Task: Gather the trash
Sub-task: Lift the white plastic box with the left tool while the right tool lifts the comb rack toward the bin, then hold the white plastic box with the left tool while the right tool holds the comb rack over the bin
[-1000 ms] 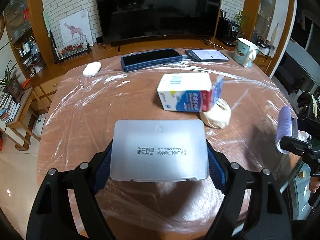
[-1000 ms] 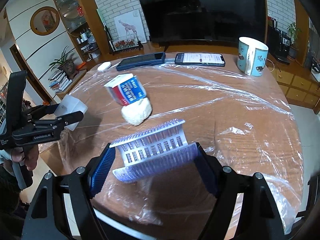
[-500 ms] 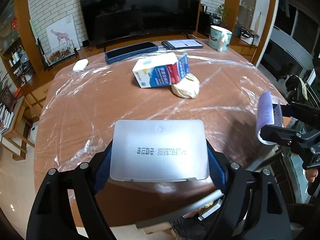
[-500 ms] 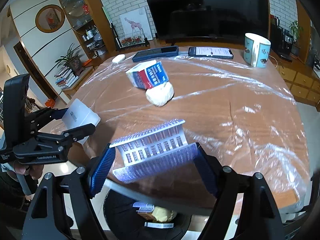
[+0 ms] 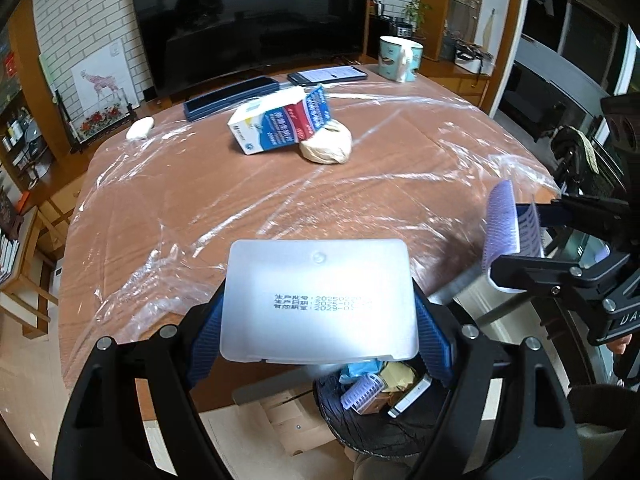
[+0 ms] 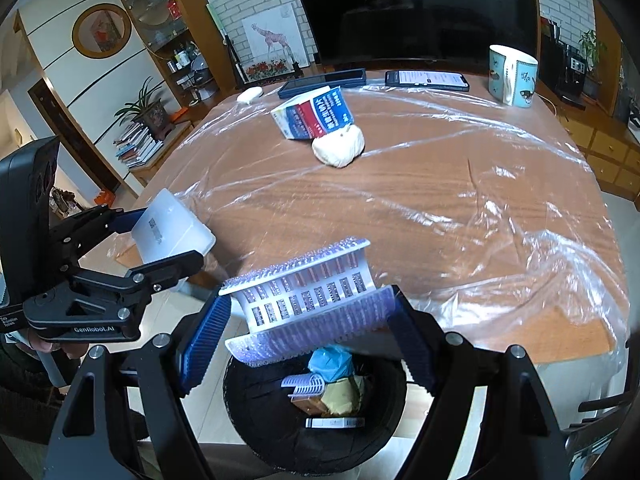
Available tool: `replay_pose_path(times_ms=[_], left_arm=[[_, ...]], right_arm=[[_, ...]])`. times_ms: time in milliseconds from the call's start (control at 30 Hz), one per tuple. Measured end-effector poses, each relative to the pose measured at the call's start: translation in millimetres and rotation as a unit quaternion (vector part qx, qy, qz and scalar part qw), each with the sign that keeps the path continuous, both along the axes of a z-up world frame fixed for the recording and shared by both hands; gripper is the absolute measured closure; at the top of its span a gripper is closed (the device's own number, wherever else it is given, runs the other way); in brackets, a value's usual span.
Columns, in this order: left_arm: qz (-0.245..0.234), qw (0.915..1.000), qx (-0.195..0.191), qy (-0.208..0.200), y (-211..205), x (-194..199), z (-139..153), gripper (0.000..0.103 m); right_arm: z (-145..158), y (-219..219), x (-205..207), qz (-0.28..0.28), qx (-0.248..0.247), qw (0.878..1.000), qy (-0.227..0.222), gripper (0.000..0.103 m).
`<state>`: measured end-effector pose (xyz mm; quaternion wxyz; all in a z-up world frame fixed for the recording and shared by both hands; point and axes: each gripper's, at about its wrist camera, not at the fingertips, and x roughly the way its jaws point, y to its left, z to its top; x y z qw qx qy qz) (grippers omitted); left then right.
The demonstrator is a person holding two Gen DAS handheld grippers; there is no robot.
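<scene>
Since 1 second ago you have pulled both grippers back past the table edge (image 6: pixel 520 344), so the black bin (image 6: pixel 248 420) now sits below them. Your left gripper (image 5: pixel 320 320) clamps the white plastic box (image 5: pixel 320 300); your right gripper (image 6: pixel 308 320) clamps the purple bristled roller (image 6: pixel 308 304). The milk carton (image 6: pixel 312 116) and dough-coloured lump (image 6: pixel 340 148) lie mid-table, well apart from you

Both loads drawn back off table (image 6: pixel 460 184) edge (now above bin (image 6: pixel 256 432))
</scene>
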<state>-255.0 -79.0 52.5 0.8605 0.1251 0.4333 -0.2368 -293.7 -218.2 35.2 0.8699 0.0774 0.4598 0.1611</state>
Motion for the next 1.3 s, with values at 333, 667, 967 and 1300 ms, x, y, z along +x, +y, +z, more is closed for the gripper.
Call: replay_pose_path(times_ms=[333, 667, 967, 1300], left_arm=[[-0.047, 0.9986, 0.025, -0.01, -12.8, -28.5, -6.6, 0.021], [-0.082, 0.9955, 0.045, -0.015, -20.7, -51.9, -14.6, 0.021], [-0.11, 0.9919, 0.063, -0.004, -27.7, -67.0, -31.0, 0.021], [-0.12, 0.9892, 0.083, 0.015, -31.5, -69.4, -54.8, 0.021]], right_arm=[[-4.9, -2.1, -19.4, -0.003, -0.007, 1.0, 0.011, 0.026], [-17.2, -0.9, -36.0, 0.0, -0.014, 0.999, 0.029, 0.026], [-32.1, -1.8, -44.9, -0.002, -0.016, 0.999, 0.05, 0.026], [-51.2, -3.7, -45.1, -0.009, -0.023, 0.997, 0.072, 0.026]])
